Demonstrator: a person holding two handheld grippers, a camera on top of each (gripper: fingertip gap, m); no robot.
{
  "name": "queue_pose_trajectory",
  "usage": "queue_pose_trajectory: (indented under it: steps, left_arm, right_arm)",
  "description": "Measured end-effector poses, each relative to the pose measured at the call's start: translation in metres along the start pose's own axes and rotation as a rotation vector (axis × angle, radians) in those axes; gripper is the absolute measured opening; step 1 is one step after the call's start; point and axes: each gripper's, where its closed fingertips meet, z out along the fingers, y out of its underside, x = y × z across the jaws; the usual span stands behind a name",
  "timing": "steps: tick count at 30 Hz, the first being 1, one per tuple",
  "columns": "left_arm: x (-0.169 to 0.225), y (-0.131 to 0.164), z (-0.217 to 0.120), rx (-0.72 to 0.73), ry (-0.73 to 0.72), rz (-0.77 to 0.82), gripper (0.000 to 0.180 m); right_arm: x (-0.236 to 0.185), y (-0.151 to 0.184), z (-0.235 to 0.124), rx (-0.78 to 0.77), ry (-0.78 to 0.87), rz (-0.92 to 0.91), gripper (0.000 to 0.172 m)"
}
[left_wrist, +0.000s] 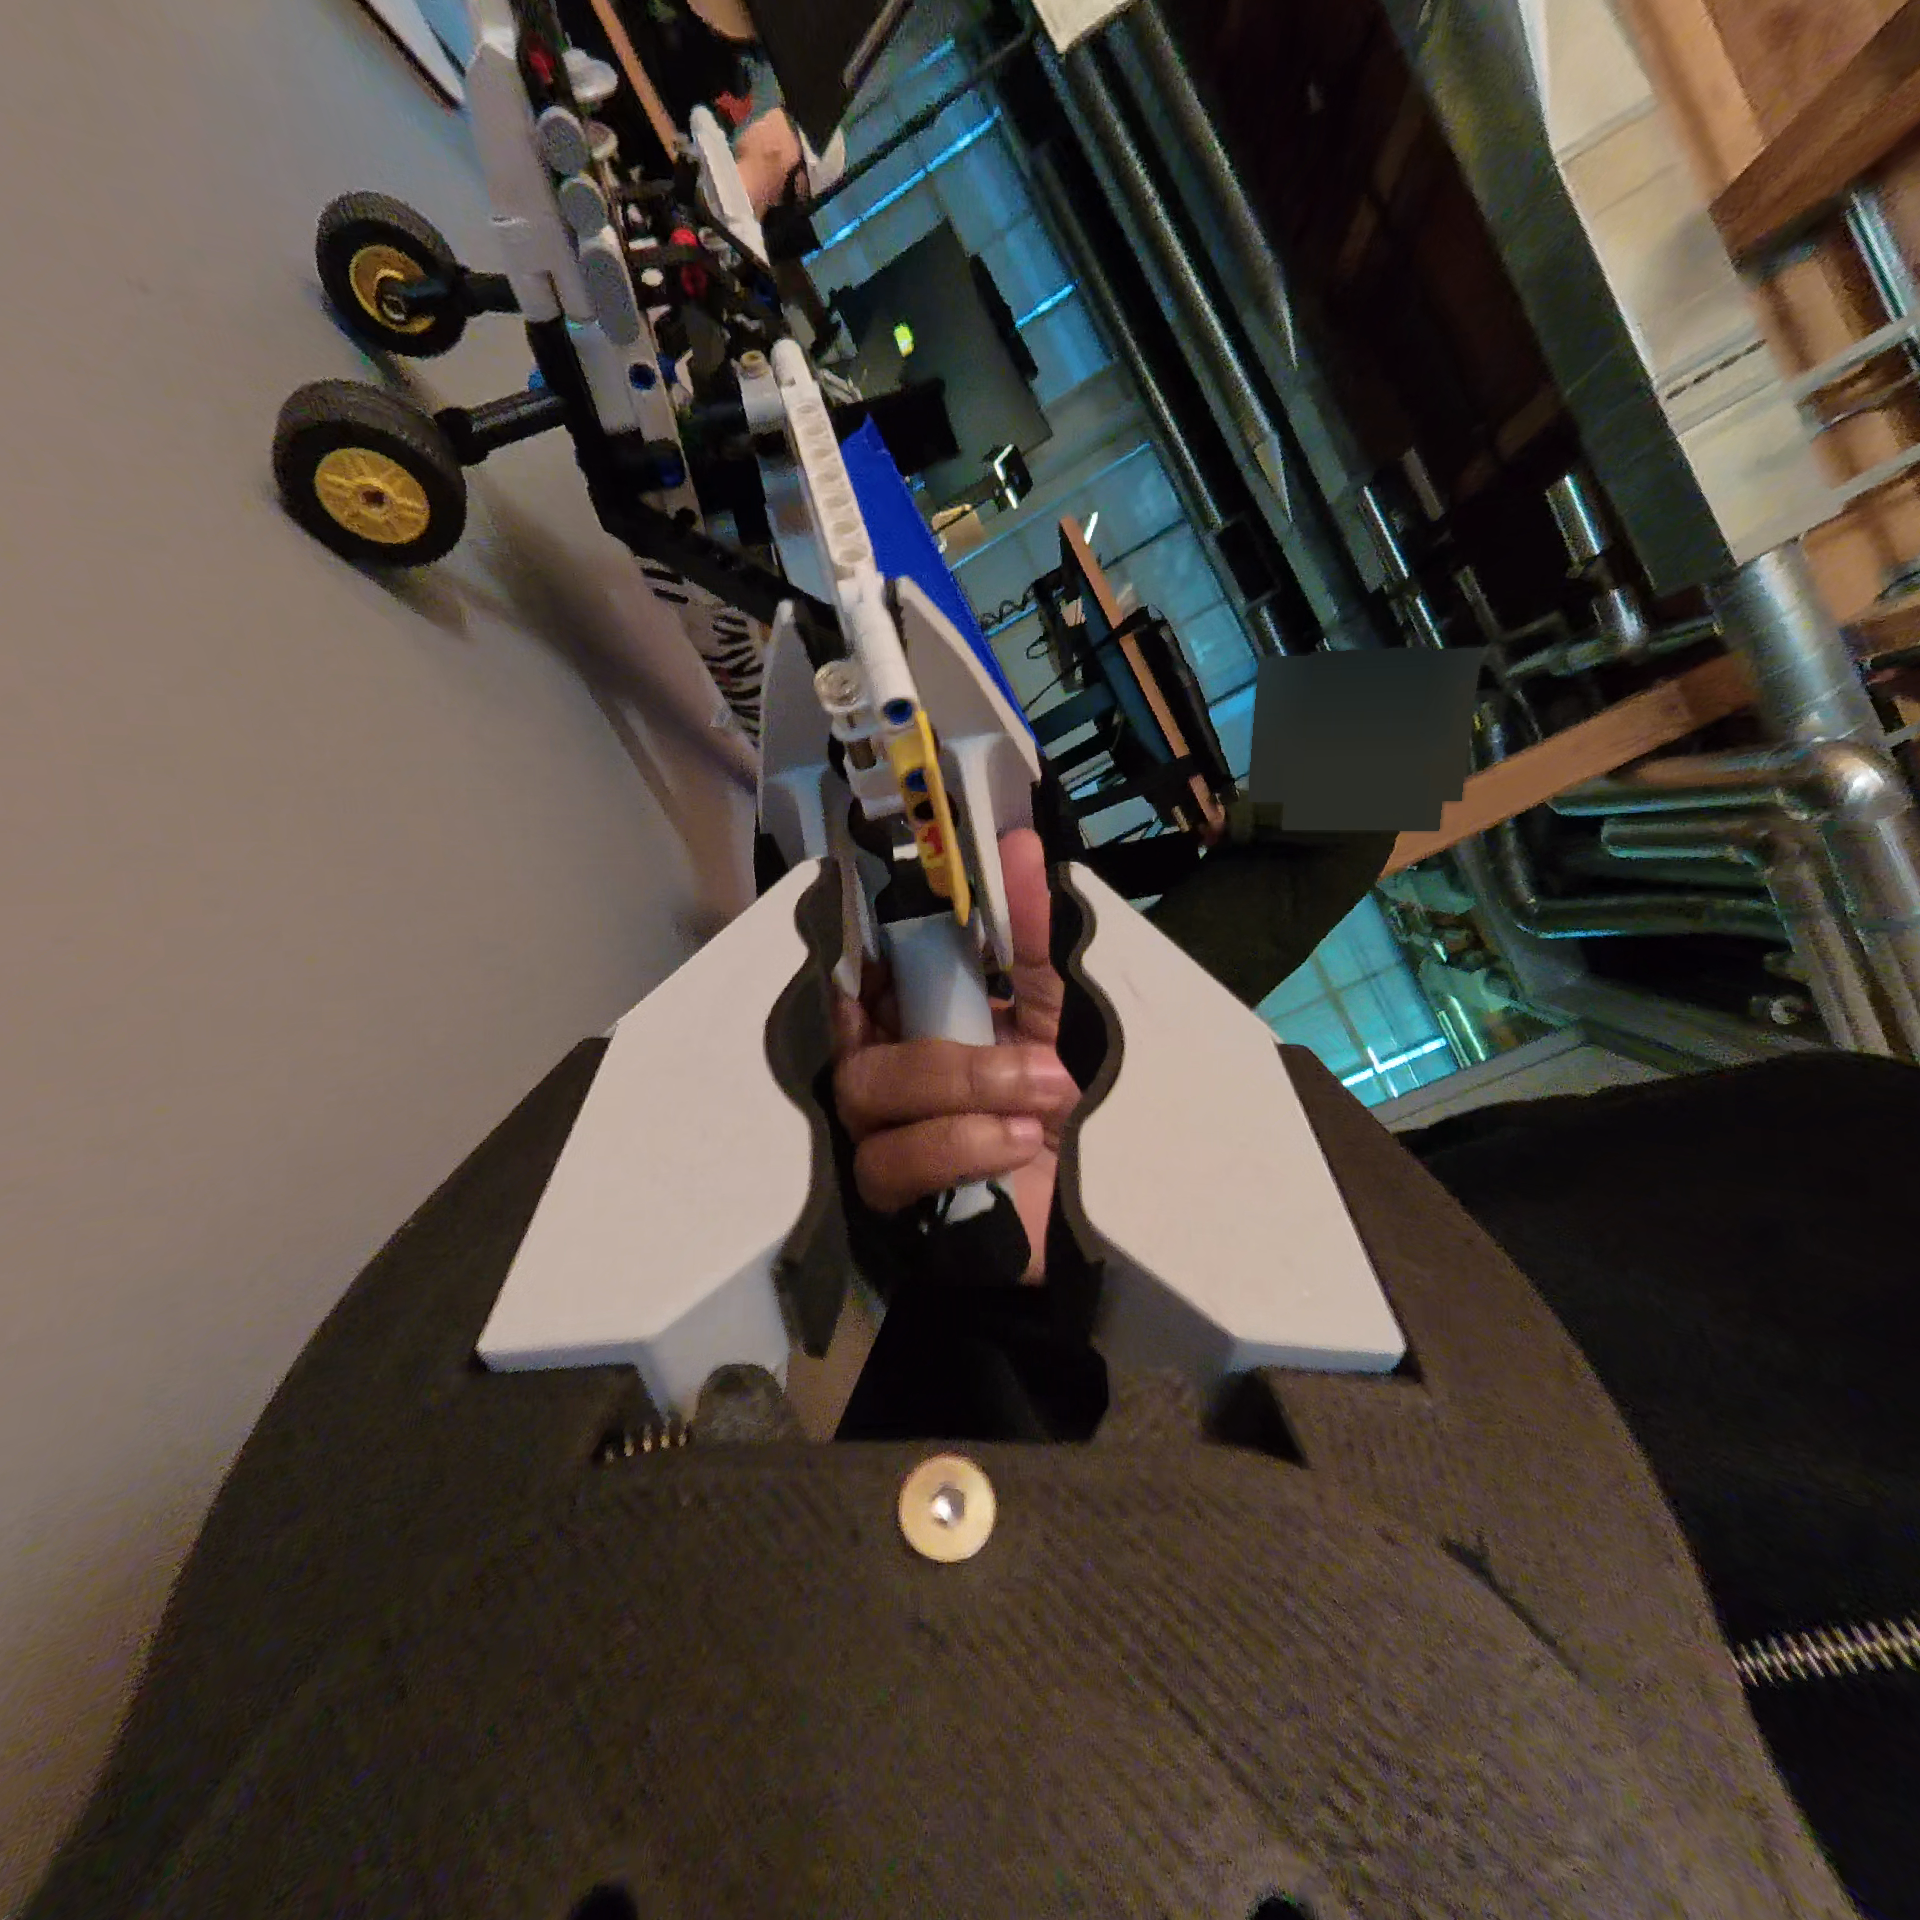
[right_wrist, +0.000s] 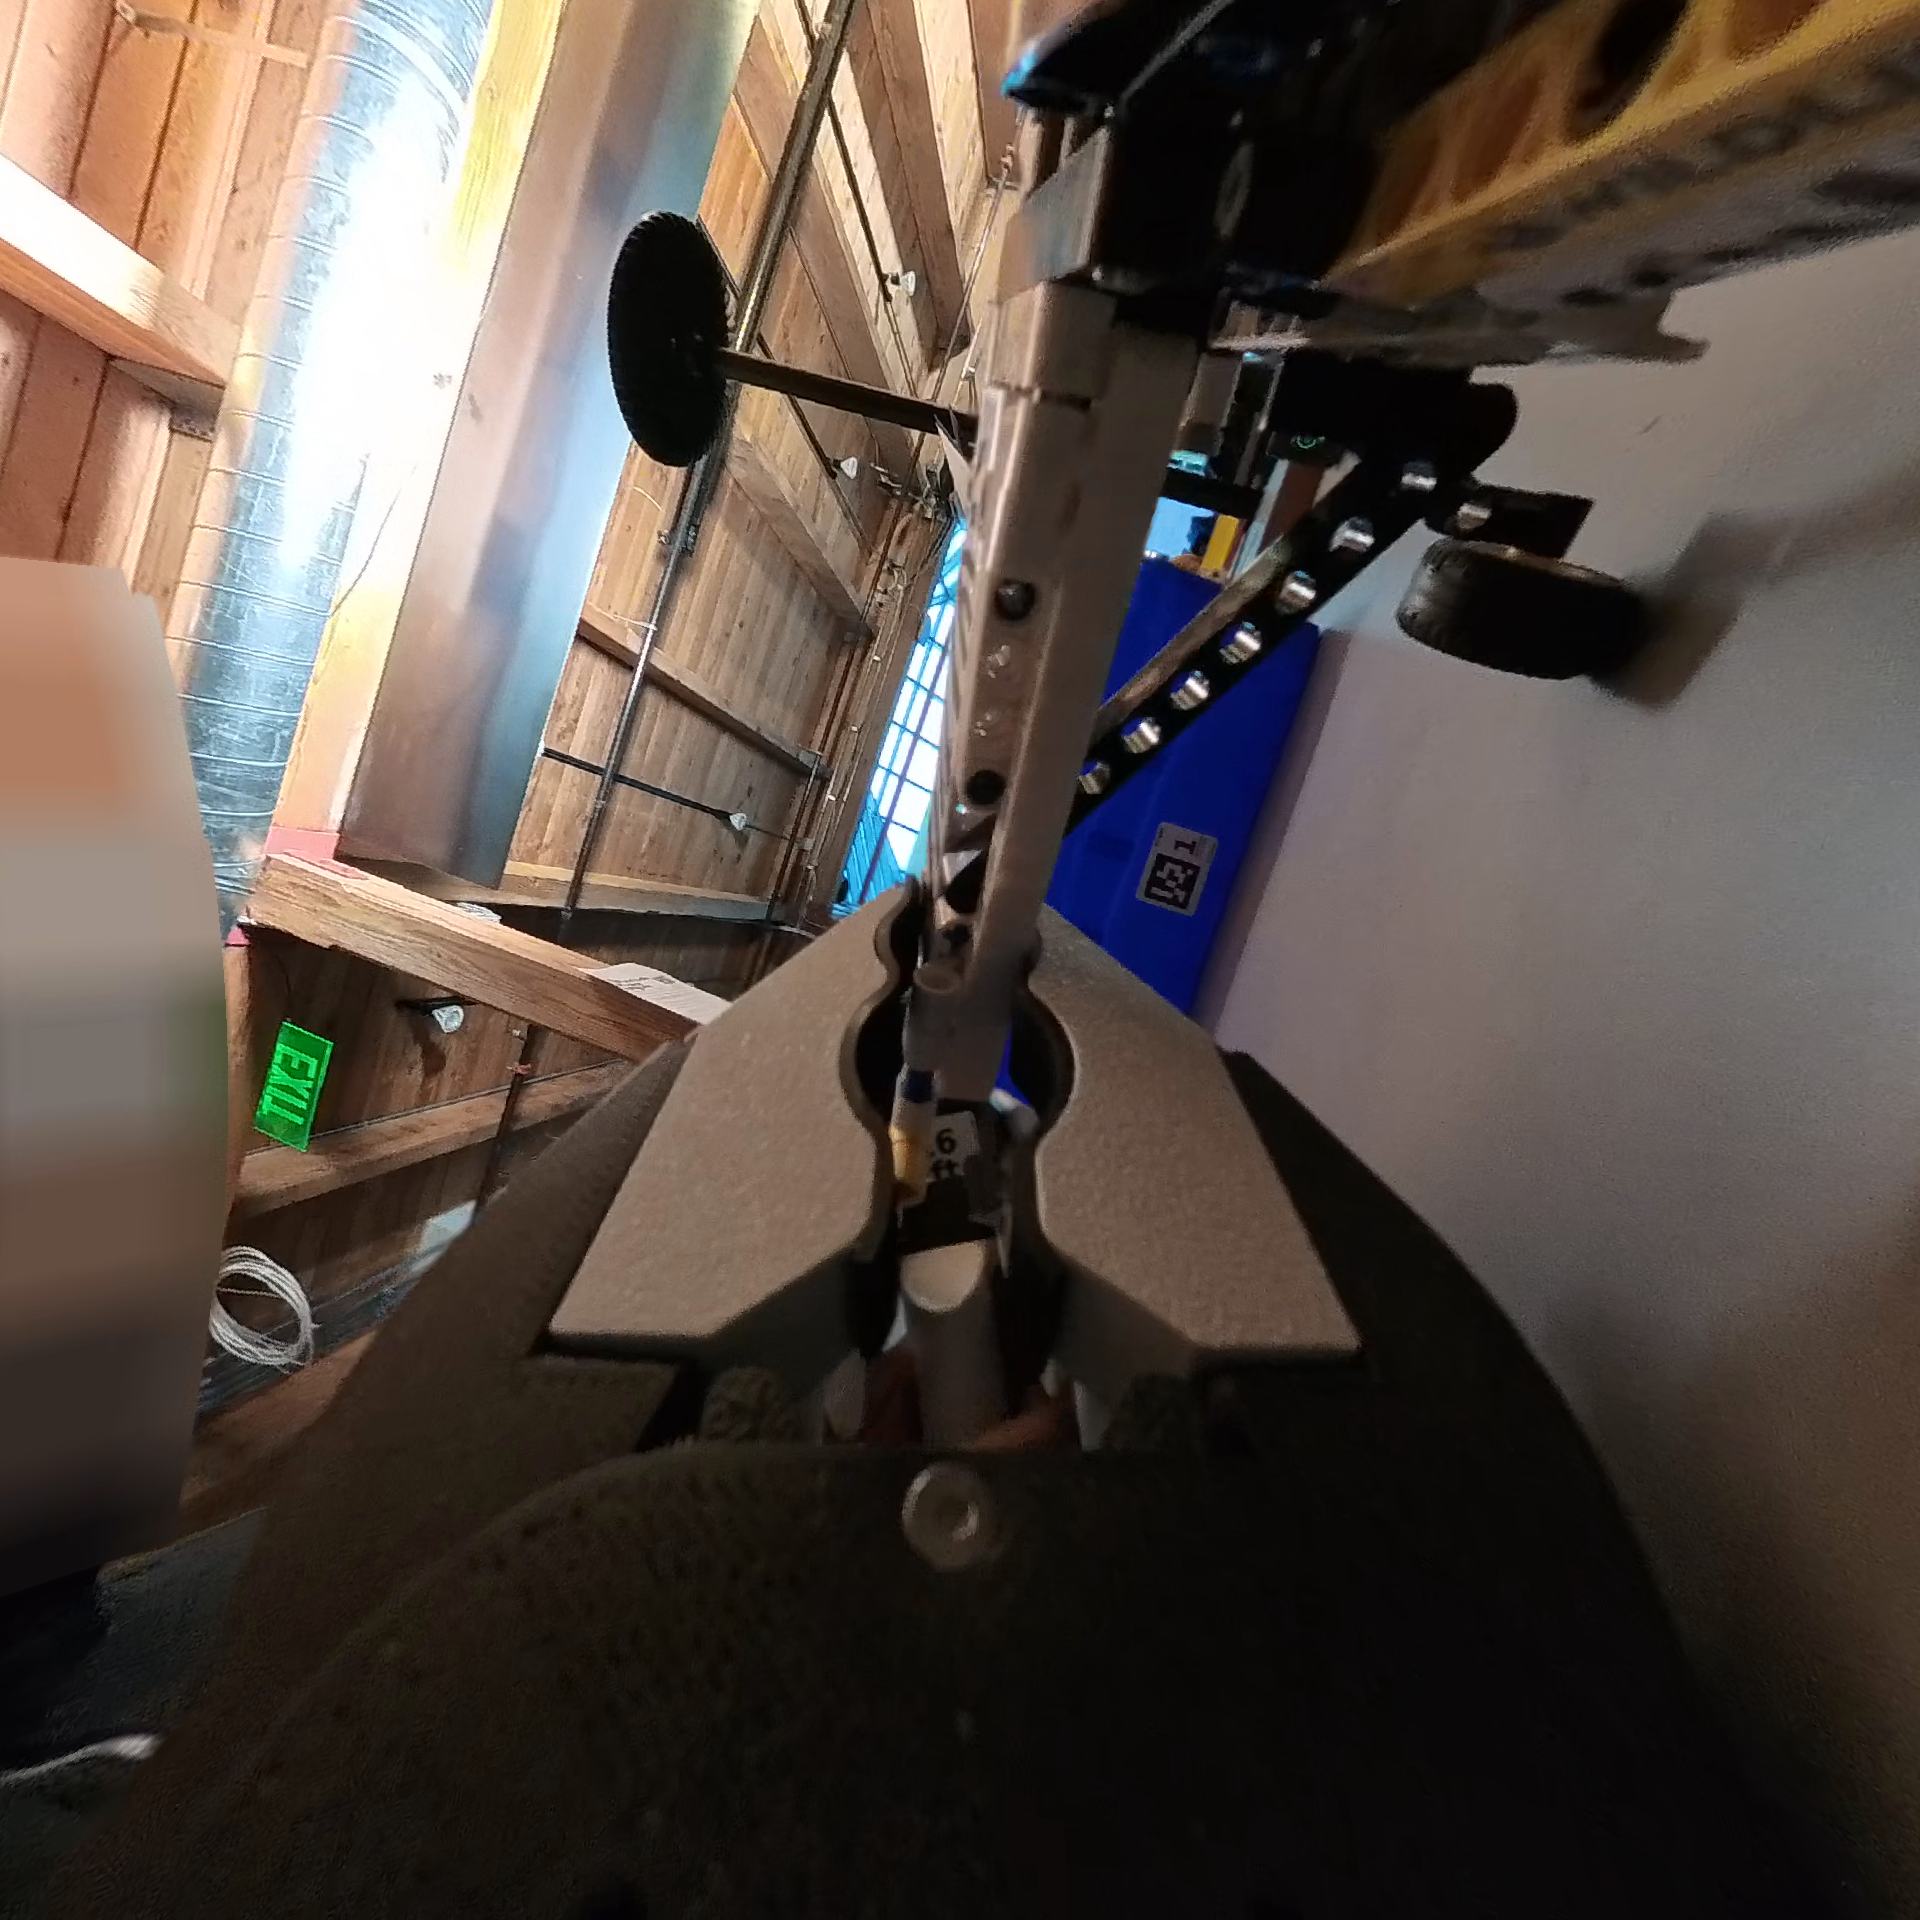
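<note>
Clamping the white beam (right_wrist: 1023, 665) of a toy building-brick vehicle (left_wrist: 623, 343) between narrowly set fingertips, right gripper (right_wrist: 971, 961), the vehicle's wheels (left_wrist: 369, 473) against the pale tabletop (left_wrist: 208, 831). Standing apart with nothing pressed between the fingers, left gripper (left_wrist: 935, 904), just behind the right gripper and the hand (left_wrist: 956, 1101) on its handle. Beyond the beam, a blue bin (right_wrist: 1195, 831).

- Toy vehicle (left_wrist: 623, 343): glossy plastic beams, matt rubbery tyres (left_wrist: 369, 473).
- Left gripper (left_wrist: 935, 914): matt grey plastic fingers (left_wrist: 686, 1091), rough black body.
- Ceiling planks (right_wrist: 665, 644): raw wood.
- Duct (right_wrist: 312, 364): shiny metal.
</note>
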Motion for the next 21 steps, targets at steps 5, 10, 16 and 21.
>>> queue_pose_trajectory:
  steps: [5, 10, 16, 21]
  left_arm:
    - [-0.004, -0.010, 0.000, 0.064, -0.030, 0.022, 0.005]
    - [-0.003, -0.001, 0.007, 0.029, -0.035, 0.005, 0.006]
    - [-0.002, -0.004, 0.009, 0.093, -0.098, 0.018, 0.004]
    - [-0.002, -0.004, 0.006, 0.137, -0.151, 0.017, 0.006]
  right_arm:
    - [0.000, 0.005, -0.001, 0.000, 0.025, -0.047, 0.012]
    - [0.000, 0.006, -0.001, 0.012, 0.029, -0.038, 0.011]
    - [-0.001, 0.002, -0.002, 0.017, 0.004, 0.026, 0.009]
    - [0.000, -0.001, 0.000, 0.020, 0.002, 0.035, 0.007]
